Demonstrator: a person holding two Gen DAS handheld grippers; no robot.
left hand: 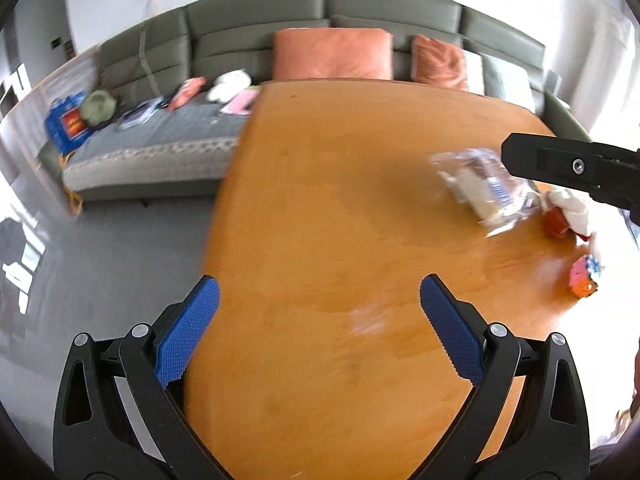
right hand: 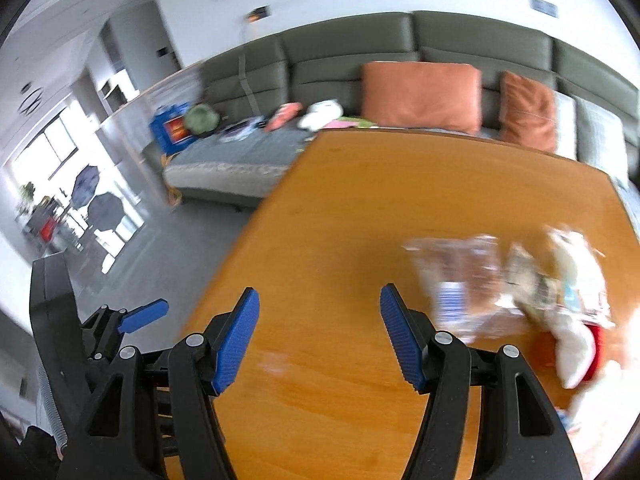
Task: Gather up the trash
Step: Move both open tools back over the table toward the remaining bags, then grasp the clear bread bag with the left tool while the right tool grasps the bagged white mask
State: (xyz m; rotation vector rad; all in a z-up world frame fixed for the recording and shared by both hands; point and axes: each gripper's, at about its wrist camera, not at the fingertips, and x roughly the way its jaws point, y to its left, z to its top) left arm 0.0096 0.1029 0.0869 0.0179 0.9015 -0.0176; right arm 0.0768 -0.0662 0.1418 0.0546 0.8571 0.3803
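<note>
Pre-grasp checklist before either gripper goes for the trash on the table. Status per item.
1. Left gripper empty, jaws apart: ok.
2. Right gripper empty, jaws apart: ok.
3. Clear plastic wrapper in sight on the wooden table: ok, ahead and to the right of the right gripper.
4. Wrapper free of other trash: not ok, crumpled white paper and more litter crowd its right side.
5. Bare table between right gripper and wrapper: ok.
6. Sharp view for aiming: not ok, both wrist views are motion-blurred.
</note>
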